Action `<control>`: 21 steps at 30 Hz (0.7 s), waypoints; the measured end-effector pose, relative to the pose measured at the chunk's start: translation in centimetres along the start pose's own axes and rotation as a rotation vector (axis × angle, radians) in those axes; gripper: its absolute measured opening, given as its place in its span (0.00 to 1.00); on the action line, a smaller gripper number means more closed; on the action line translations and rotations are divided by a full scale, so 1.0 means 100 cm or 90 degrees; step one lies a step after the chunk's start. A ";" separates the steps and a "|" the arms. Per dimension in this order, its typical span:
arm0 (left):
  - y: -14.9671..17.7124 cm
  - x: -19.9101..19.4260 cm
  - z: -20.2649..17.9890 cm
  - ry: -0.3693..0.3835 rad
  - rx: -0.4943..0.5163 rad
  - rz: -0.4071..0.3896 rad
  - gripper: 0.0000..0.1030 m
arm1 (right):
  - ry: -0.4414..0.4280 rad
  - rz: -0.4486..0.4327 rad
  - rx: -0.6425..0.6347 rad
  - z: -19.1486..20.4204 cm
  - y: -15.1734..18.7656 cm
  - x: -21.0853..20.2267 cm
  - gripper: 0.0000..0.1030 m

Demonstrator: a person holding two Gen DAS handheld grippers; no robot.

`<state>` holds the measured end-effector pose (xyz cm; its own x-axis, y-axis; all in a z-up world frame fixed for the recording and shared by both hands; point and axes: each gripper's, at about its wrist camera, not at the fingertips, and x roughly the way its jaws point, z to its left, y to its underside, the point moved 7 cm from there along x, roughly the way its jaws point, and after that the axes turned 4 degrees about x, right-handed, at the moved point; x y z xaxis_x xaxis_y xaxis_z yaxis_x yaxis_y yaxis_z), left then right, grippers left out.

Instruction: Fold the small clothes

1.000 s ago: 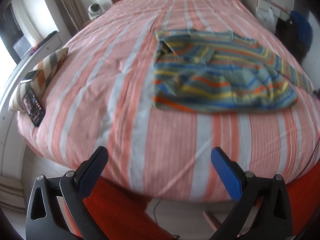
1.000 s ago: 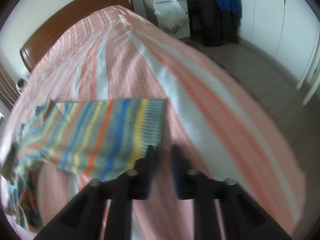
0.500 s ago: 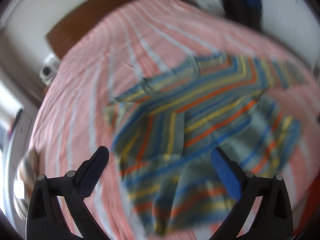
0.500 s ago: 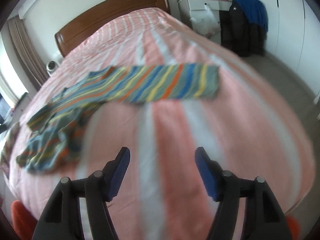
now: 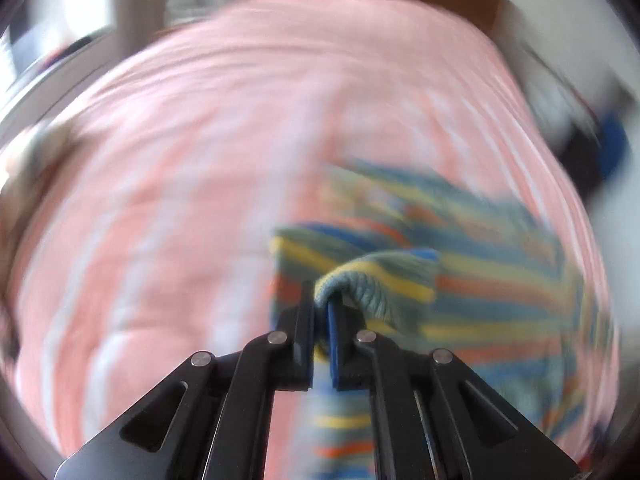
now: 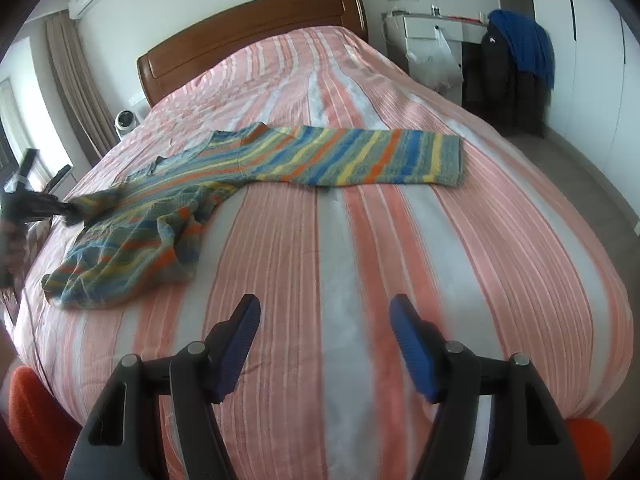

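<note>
Half a second on, the left gripper (image 5: 321, 312) has gone from wide open above the sweater (image 5: 472, 280) to clamped on its ribbed edge, while the right gripper (image 6: 324, 344) stays spread and empty. Left to right: the left fingers (image 5: 304, 320) are pinched nearly together, a fold of grey-green knit bulging just above their tips, the blurred striped body trailing to their right. From the right wrist, the left gripper (image 6: 60, 209) shows at the far left, at the bunched end of the sweater (image 6: 256, 160); one sleeve lies stretched flat across the bed (image 6: 360, 260), well beyond the right fingers (image 6: 240, 336), which touch nothing. Folding looks barely begun: the sweater is rumpled at one end, no neat fold yet made, both sleeves and body still to be turned in
</note>
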<state>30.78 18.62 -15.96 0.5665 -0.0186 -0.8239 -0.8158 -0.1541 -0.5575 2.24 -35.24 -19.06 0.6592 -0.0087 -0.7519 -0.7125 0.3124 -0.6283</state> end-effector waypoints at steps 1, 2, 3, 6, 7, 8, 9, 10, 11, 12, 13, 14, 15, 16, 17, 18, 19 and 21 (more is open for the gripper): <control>0.000 -0.002 0.033 -0.030 -0.047 -0.011 0.04 | -0.003 -0.002 -0.004 0.002 0.000 0.000 0.65; 0.004 -0.001 0.062 -0.058 -0.082 -0.010 0.03 | -0.004 -0.003 -0.008 0.004 0.002 0.001 0.65; 0.011 0.003 0.094 -0.091 -0.124 -0.003 0.03 | -0.003 -0.001 -0.015 0.007 0.003 0.004 0.65; 0.035 0.023 0.144 -0.135 -0.191 0.024 0.03 | -0.003 0.012 -0.028 0.013 0.009 0.013 0.65; 0.044 0.028 0.150 -0.134 -0.208 0.033 0.03 | -0.002 0.016 -0.031 0.014 0.011 0.015 0.65; 0.054 0.036 0.158 -0.129 -0.233 0.045 0.03 | 0.000 0.019 -0.037 0.016 0.013 0.017 0.65; 0.057 0.041 0.158 -0.125 -0.246 0.050 0.03 | 0.004 0.023 -0.043 0.016 0.016 0.020 0.65; 0.065 0.045 0.163 -0.120 -0.260 0.053 0.03 | 0.009 0.026 -0.048 0.016 0.018 0.022 0.65; 0.069 0.049 0.162 -0.119 -0.262 0.053 0.03 | 0.012 0.029 -0.050 0.015 0.019 0.024 0.65; 0.069 0.052 0.160 -0.117 -0.262 0.048 0.03 | 0.016 0.031 -0.051 0.014 0.020 0.026 0.65; 0.069 0.053 0.163 -0.115 -0.264 0.046 0.05 | 0.020 0.032 -0.053 0.012 0.021 0.027 0.65; 0.070 0.053 0.166 -0.111 -0.270 0.046 0.08 | 0.024 0.034 -0.053 0.010 0.021 0.028 0.65; 0.071 0.052 0.169 -0.105 -0.281 0.046 0.08 | 0.028 0.036 -0.053 0.008 0.022 0.030 0.65; 0.070 0.053 0.176 -0.100 -0.290 0.045 0.09 | 0.029 0.038 -0.051 0.008 0.022 0.030 0.65; 0.072 0.049 0.182 -0.104 -0.298 0.043 0.09 | 0.028 0.039 -0.049 0.007 0.022 0.031 0.65; 0.075 0.043 0.193 -0.127 -0.305 0.038 0.09 | 0.029 0.039 -0.049 0.006 0.023 0.032 0.65; 0.079 0.039 0.200 -0.139 -0.306 0.035 0.09 | 0.030 0.038 -0.051 0.006 0.023 0.032 0.65; 0.087 0.033 0.209 -0.140 -0.307 0.035 0.09 | 0.031 0.038 -0.053 0.006 0.024 0.033 0.65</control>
<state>23.13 37.91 -25.63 0.4442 0.1605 -0.8814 -0.6681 -0.5962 -0.4452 2.84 -33.93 -22.96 0.6045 -0.0392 -0.7956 -0.7685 0.2340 -0.5955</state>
